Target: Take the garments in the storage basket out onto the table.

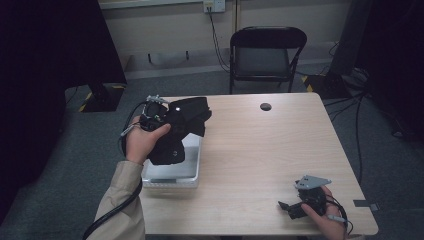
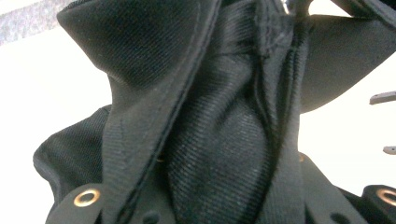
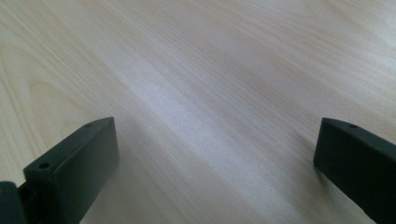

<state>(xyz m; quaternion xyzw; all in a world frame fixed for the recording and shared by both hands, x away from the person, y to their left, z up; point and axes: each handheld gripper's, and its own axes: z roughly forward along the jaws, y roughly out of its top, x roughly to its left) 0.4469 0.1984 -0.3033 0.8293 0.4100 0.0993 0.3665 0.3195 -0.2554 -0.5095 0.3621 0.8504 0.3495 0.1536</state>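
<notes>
The left gripper (image 1: pixel 172 122) clenches a black cap (image 1: pixel 182 125) above the white tray (image 1: pixel 192 172) at the desk's (image 1: pixel 260 150) left edge. The right gripper (image 1: pixel 290 207), jaws released, rests near the front right corner, with bare desk between them.

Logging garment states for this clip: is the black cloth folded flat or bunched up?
Bunched. The black cloth hangs crumpled from the left tongs above the white tray; the left gripper view shows creased folds.

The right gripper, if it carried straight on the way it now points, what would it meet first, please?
Most likely the bare table: the right gripper points across the wood with its jaws wide apart and nothing between or ahead of them, as far as its own view shows.
</notes>
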